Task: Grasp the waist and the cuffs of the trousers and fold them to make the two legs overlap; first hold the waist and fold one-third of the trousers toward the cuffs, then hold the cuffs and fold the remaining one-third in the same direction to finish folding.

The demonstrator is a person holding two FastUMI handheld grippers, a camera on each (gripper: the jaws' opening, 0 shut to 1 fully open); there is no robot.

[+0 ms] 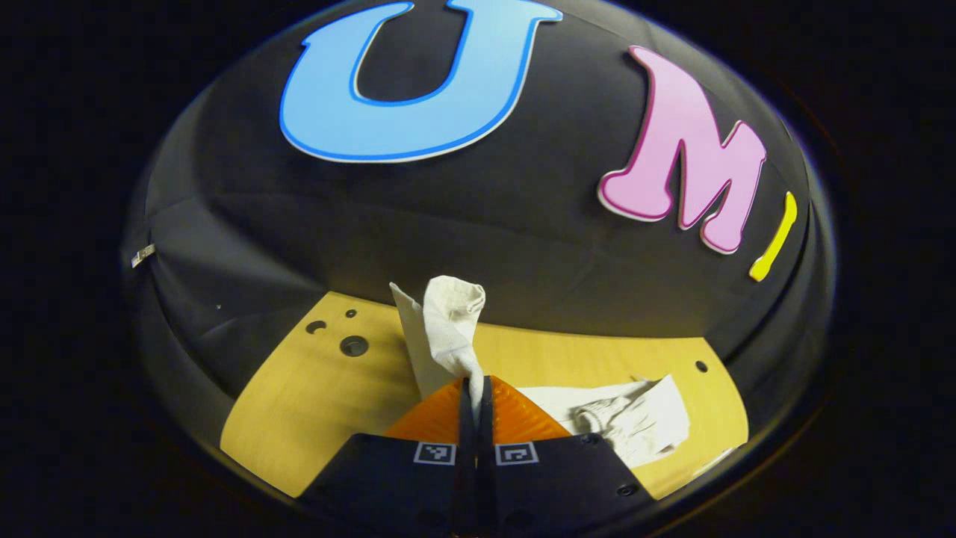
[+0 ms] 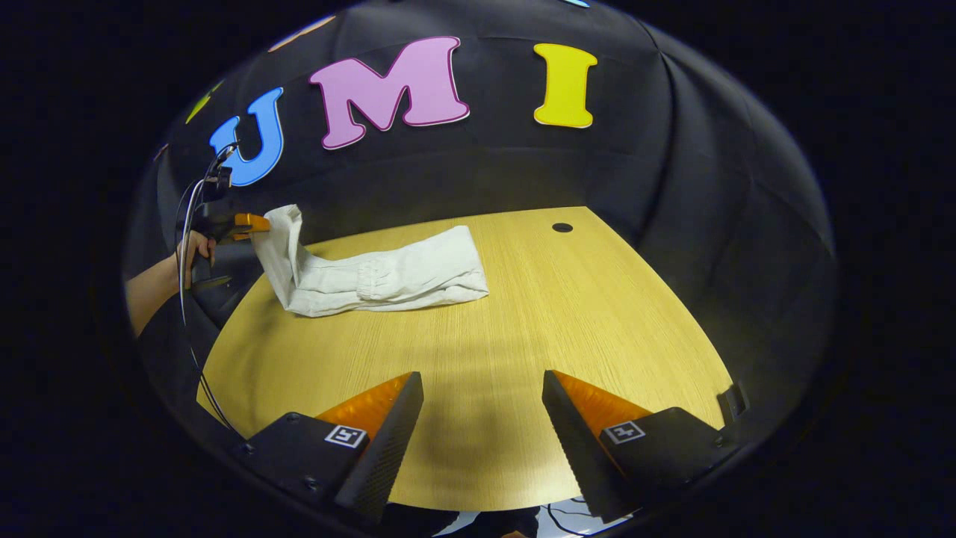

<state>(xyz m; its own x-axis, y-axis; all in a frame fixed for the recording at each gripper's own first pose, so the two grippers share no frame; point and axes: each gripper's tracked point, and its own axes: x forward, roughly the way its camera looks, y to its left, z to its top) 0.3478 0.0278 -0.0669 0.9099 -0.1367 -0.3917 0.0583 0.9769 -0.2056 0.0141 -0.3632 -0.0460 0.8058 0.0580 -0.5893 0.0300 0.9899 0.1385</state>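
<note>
The off-white trousers (image 2: 388,276) lie folded on the wooden table (image 2: 523,336), toward its far left. One end of the trousers (image 1: 448,329) is lifted off the table, and my left gripper (image 1: 476,382) is shut on that bunched cloth. In the right gripper view the left gripper (image 2: 250,223) shows at the far left, held by a hand (image 2: 196,250), with the raised cloth hanging from it. My right gripper (image 2: 482,385) hovers open over the bare near part of the table, well short of the trousers, with nothing between its fingers.
The table (image 1: 321,396) has a few round holes (image 1: 353,345) near its far edge, and another hole (image 2: 562,227) at the back in the right gripper view. Black cloth walls close in the table at the back and sides. Cables (image 2: 187,246) hang by the left hand.
</note>
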